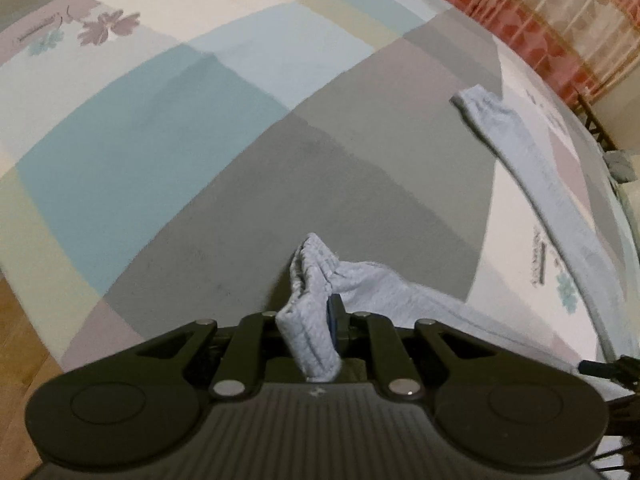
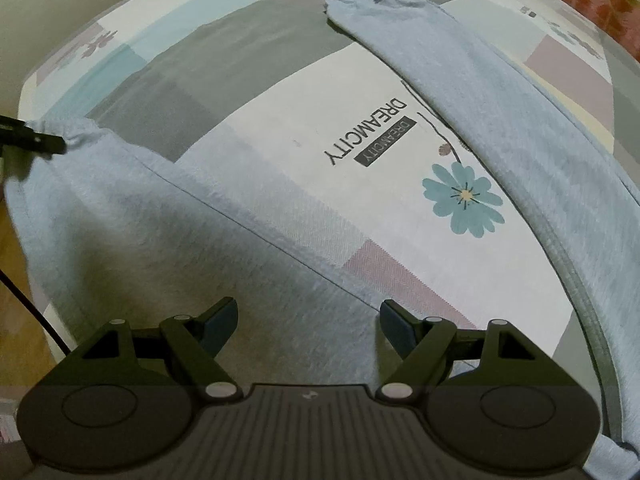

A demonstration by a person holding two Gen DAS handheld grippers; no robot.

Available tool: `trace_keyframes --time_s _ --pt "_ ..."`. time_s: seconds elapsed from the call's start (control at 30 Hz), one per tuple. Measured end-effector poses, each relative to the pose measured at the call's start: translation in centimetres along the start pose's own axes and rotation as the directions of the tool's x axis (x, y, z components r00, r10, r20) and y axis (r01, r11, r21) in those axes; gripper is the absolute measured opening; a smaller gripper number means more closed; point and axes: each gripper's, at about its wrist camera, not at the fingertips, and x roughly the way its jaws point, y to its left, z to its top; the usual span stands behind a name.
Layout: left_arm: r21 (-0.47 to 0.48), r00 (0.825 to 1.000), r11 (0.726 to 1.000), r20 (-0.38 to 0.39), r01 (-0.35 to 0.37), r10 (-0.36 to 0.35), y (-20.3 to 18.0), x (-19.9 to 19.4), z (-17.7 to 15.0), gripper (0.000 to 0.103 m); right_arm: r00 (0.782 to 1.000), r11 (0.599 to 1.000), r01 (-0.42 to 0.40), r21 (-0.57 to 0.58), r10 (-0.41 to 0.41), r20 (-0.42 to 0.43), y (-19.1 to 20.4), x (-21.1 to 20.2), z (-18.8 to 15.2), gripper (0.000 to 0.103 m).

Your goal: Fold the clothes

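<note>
On the bed with a patchwork sheet [image 2: 352, 128] in grey, teal and white blocks lies a pale blue knit garment with two long legs or sleeves [image 2: 168, 264]. Left hand-held gripper [image 1: 316, 320] clamped on one bunched cuff at 6 o'clock in its view; other cuff at 2 o'clock. Right hand-held gripper [image 2: 308, 324] jaws wide apart, over the fabric, holding nothing.

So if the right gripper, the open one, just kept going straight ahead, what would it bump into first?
Most likely the light blue garment. The right gripper is open with the cloth right below and ahead of its fingertips. Beyond that lies the patchwork bedsheet. Depth is hard to judge here.
</note>
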Motion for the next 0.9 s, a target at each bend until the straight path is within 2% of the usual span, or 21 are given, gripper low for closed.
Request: trace_keyframes --time_s 0.07,0.17,0.2,0.27,0.37,0.43,0.5,0.6,0.67,0.83,0.9 --pt "0.019 1.0 1.0 -0.014 -0.005 0.005 0.2 1.1 -0.2 0.012 0.998 0.997 -0.062 -0.04 0.062 0.0 0.1 -0.6 -0.4 0.082" --pt "0.048 0.999 0.999 -0.035 -0.012 0.013 0.6 2.7 -0.4 0.014 0.988 0.973 -0.155 -0.171 0.156 -0.009 0.9 -2.2 -1.4 0.078" --pt "0.058 1.0 0.998 -0.029 -0.01 0.012 0.6 2.8 -0.5 0.015 0.983 0.956 -0.182 -0.229 0.182 -0.02 1.3 -2.8 -2.0 0.076" --pt "0.073 1.0 0.997 -0.024 -0.008 0.009 0.6 2.6 -0.6 0.015 0.972 0.919 -0.235 -0.316 0.231 -0.051 2.1 -3.7 -3.0 0.061" --pt "0.067 1.0 0.998 -0.023 -0.01 0.011 0.7 2.6 -0.7 0.016 0.932 0.847 -0.363 -0.388 0.327 -0.157 3.5 -4.3 -4.9 0.047" --pt "0.067 1.0 0.998 -0.024 -0.013 0.015 0.7 2.7 -0.6 0.016 0.917 0.807 -0.398 -0.437 0.34 -0.208 4.7 -3.9 -6.3 0.044" --pt "0.063 1.0 0.998 -0.022 -0.018 0.019 0.7 2.6 -0.7 0.017 0.921 0.781 -0.39 -0.488 0.322 -0.219 5.8 -3.1 -7.6 0.043" --pt "0.062 0.999 0.998 -0.024 -0.026 0.027 0.5 2.4 -0.7 0.017 0.953 0.776 -0.302 -0.554 0.252 -0.166 6.8 -1.5 -8.6 0.043" --pt "0.067 0.999 0.997 -0.028 -0.028 0.03 0.4 2.2 -0.7 0.017 0.969 0.753 -0.246 -0.61 0.209 -0.133 7.2 -0.8 -9.1 0.043" --pt "0.059 0.999 0.998 -0.039 -0.031 0.033 0.5 2.2 -0.6 0.017 0.979 0.678 -0.192 -0.71 0.18 -0.092 7.7 -0.3 -10.1 0.044" --pt "0.059 0.999 0.998 -0.036 -0.031 0.033 0.4 2.1 -0.7 0.017 0.987 0.686 -0.152 -0.711 0.146 -0.07 8.0 -0.5 -9.7 0.042"
